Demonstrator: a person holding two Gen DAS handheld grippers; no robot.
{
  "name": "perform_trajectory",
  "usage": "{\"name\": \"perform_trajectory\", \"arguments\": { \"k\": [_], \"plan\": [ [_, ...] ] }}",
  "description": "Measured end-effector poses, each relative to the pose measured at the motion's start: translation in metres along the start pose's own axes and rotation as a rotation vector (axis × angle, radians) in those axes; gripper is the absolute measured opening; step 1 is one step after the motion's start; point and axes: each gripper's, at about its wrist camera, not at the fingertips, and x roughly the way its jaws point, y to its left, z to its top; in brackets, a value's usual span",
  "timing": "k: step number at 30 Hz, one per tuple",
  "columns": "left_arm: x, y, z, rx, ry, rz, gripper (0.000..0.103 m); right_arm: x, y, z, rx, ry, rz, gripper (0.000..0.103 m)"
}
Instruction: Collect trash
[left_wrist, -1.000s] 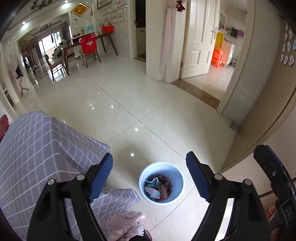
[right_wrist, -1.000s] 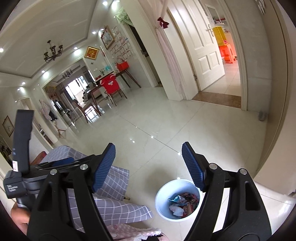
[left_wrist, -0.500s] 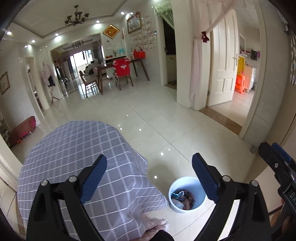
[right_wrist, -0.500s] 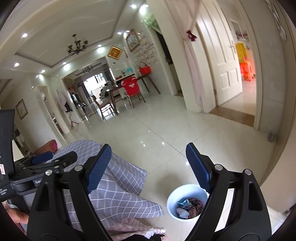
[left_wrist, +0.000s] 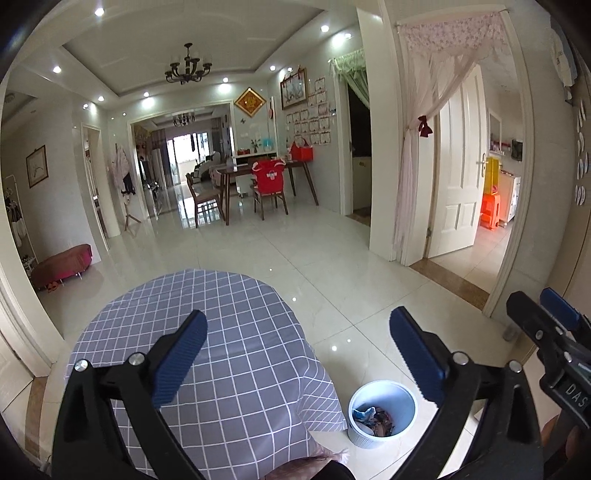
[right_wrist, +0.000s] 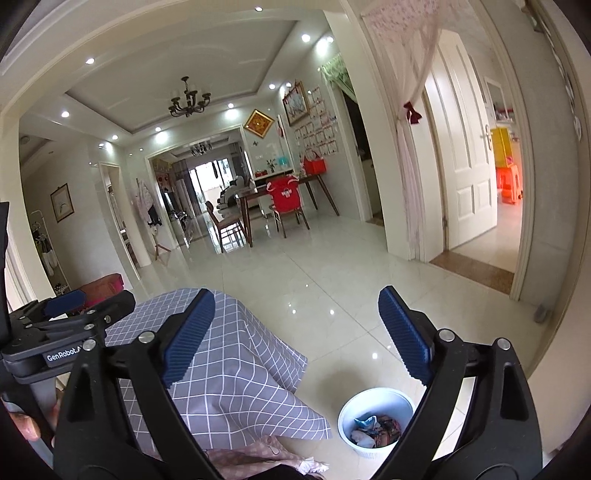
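Both tools are held raised and level, looking out across the room rather than down at any work. The left gripper (left_wrist: 295, 354) stands with jaws spread wide and nothing between them; the right gripper (right_wrist: 295, 336) likewise, empty. The white bin (left_wrist: 382, 413) stands on the tiled floor (left_wrist: 332, 266) at near right, just beside the hanging edge of the grey checked tablecloth (left_wrist: 229, 362), presumably set there within easy reach of the table. It holds the trash (right_wrist: 376, 430), a heap of crumpled wrappers (individual items cannot be told apart). The cloth's visible top shows no loose litter, so collection appears largely done. Legible writing: "GenRobot.A" on the left tool's body in the right view, and "DAS" on the right tool's in the left view.
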Motion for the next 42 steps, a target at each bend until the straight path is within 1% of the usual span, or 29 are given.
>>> {"name": "perform_trajectory", "arguments": {
  "k": [6,11,19,42],
  "plan": [
    [-0.030,-0.002,0.005,0.019,-0.067,0.023,0.097,-0.019,0.008,0.002,-0.030,-0.042,-0.006,0.090],
    [-0.042,-0.001,0.005,0.027,-0.101,0.039,0.097,-0.027,0.013,0.003,-0.038,-0.058,-0.012,0.091],
    [-0.042,-0.003,0.010,0.039,-0.101,0.034,0.097,-0.029,0.015,0.002,-0.040,-0.060,-0.006,0.091],
    [-0.040,-0.001,0.009,0.038,-0.095,0.035,0.097,-0.022,0.014,0.003,-0.043,-0.052,-0.006,0.091]
  ]
}}
